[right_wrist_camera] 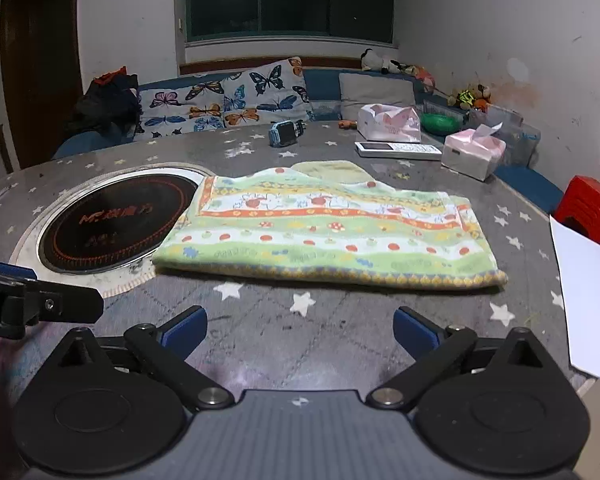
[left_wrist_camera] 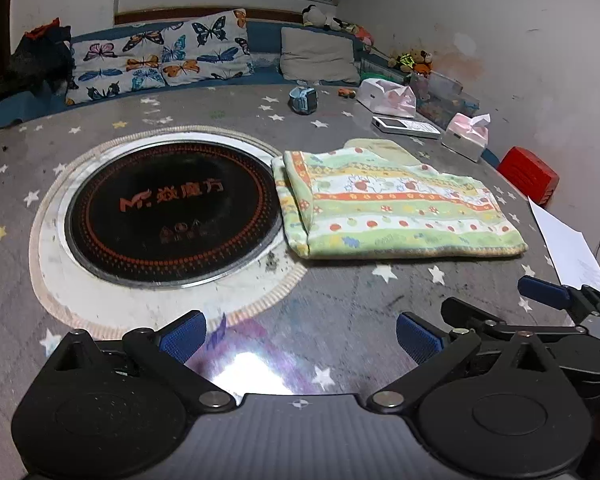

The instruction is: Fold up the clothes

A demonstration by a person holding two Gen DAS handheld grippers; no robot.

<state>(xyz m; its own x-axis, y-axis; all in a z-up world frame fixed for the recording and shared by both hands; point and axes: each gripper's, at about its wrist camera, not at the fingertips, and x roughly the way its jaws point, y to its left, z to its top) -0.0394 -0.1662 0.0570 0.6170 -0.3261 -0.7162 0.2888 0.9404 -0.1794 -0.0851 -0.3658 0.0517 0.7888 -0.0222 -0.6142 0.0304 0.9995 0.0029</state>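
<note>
Left gripper (left_wrist_camera: 300, 336): blue pads spread wide, nothing between them, hovering over bare table (left_wrist_camera: 340, 312) short of the cloth. Right gripper (right_wrist_camera: 300, 330): same, fingers wide apart, empty, touching nothing.

Each gripper shows at the edge of the other's view, side by side and near each other.

One folded cloth (right_wrist_camera: 324, 228), green/white/orange striped print, lying flat on the star-patterned table just ahead of both grippers. Long axis runs left-right across the views; folded edge faces the grippers. Its left end overlaps the rim of the one round black cooktop (left_wrist_camera: 172, 208) set in the table.

Right edge of table: one white paper sheet (right_wrist_camera: 588, 304).

Further back: one white remote (right_wrist_camera: 398, 150), two tissue packs (right_wrist_camera: 472, 152), one blue watch (right_wrist_camera: 286, 132).

Beyond the table: two butterfly pillows (right_wrist_camera: 224, 100), one grey pillow (right_wrist_camera: 376, 90), one red stool (right_wrist_camera: 590, 208).
</note>
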